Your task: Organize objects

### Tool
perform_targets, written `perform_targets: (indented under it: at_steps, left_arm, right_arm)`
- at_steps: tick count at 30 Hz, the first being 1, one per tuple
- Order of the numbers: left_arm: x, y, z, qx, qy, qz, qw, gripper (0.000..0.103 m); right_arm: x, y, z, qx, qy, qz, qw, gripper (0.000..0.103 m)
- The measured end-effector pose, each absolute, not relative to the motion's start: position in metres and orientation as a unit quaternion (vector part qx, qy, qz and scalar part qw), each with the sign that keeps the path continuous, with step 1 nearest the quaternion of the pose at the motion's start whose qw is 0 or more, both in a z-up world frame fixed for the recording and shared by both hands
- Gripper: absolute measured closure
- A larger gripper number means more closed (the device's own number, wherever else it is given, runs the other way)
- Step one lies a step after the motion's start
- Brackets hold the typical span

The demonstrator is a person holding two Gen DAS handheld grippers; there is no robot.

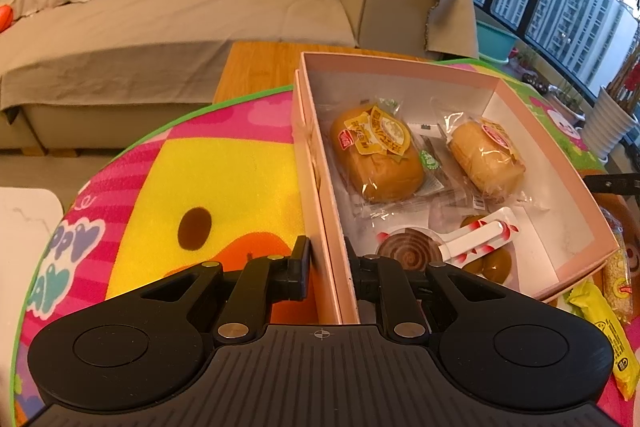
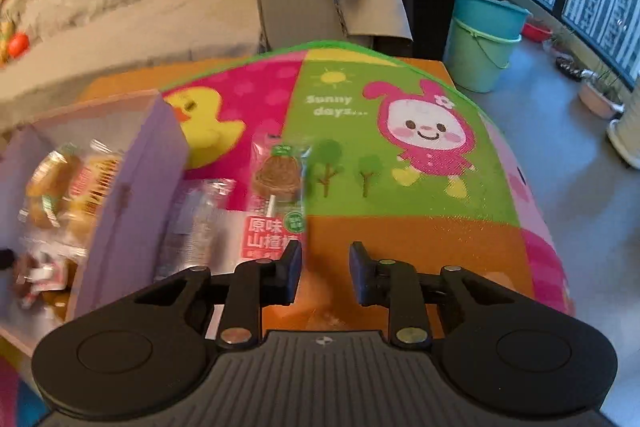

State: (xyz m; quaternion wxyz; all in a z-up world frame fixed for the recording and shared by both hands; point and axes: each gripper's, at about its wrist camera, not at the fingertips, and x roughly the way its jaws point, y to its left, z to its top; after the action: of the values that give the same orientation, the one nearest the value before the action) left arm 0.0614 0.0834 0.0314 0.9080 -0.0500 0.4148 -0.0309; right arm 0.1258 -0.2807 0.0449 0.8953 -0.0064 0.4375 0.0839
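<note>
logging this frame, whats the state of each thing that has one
pink box: open, no lid on
left tool: shut on the pink box's side wall
right tool: nearly closed, nothing between its fingers
bread packs: sealed, lying in the box
lollipop pack: sealed, on the mat outside the box

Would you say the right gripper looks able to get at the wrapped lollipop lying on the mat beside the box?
Probably yes. The lollipop lies flat on the mat just ahead and left of the right gripper, whose jaws are empty with nothing between them and it. The box wall stands close by, leaving little room on that side.
</note>
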Motion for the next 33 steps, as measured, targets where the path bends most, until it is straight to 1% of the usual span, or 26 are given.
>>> perform_targets:
  at_steps: [6,11,12,13,14,17,19,21,24,27,28,30,32,33]
  left_arm:
    - [0.062,0.085,0.031,-0.053,0.414,-0.034,0.908,0.086]
    - [0.062,0.090,0.031,-0.056,0.412,-0.030,0.909,0.087]
    - [0.062,0.094,0.032,-0.058,0.410,-0.025,0.910,0.087]
    - [0.062,0.098,0.033,-0.060,0.408,-0.019,0.911,0.087]
    - [0.062,0.103,0.034,-0.063,0.406,-0.012,0.911,0.087]
    - [0.061,0.116,0.036,-0.073,0.405,-0.004,0.912,0.089]
    - [0.060,0.118,0.036,-0.077,0.406,-0.011,0.910,0.088]
    - [0.059,0.116,0.035,-0.065,0.407,-0.012,0.911,0.088]
    - [0.061,0.114,0.033,-0.066,0.409,-0.008,0.910,0.089]
    - [0.061,0.110,0.033,-0.059,0.408,-0.004,0.911,0.088]
    - [0.061,0.110,0.033,-0.058,0.408,-0.003,0.911,0.088]
    - [0.060,0.109,0.033,-0.059,0.408,-0.002,0.911,0.088]
    - [0.059,0.107,0.033,-0.056,0.408,-0.002,0.911,0.088]
    - [0.059,0.105,0.033,-0.054,0.408,-0.002,0.911,0.088]
  right_arm:
    - [0.096,-0.258,0.055,0.019,0.429,0.169,0.887,0.075]
    - [0.084,-0.214,0.053,-0.022,0.416,0.190,0.889,0.076]
    - [0.084,-0.204,0.053,-0.040,0.408,0.181,0.894,0.080]
    - [0.086,-0.199,0.054,-0.043,0.404,0.181,0.896,0.082]
    - [0.089,-0.194,0.055,-0.038,0.409,0.184,0.893,0.087]
    - [0.095,-0.180,0.056,-0.035,0.404,0.204,0.891,0.088]
    - [0.101,-0.175,0.053,-0.055,0.391,0.207,0.895,0.077]
    - [0.108,-0.180,0.048,-0.065,0.374,0.179,0.908,0.044]
    - [0.123,-0.198,0.039,-0.032,0.392,0.166,0.904,0.037]
    - [0.129,-0.213,0.032,0.010,0.423,0.180,0.888,0.038]
    - [0.129,-0.215,0.030,0.011,0.429,0.182,0.885,0.041]
    - [0.128,-0.218,0.026,0.002,0.439,0.172,0.882,0.050]
    - [0.125,-0.221,0.024,-0.006,0.435,0.173,0.883,0.054]
    - [0.125,-0.222,0.022,-0.015,0.435,0.169,0.884,0.054]
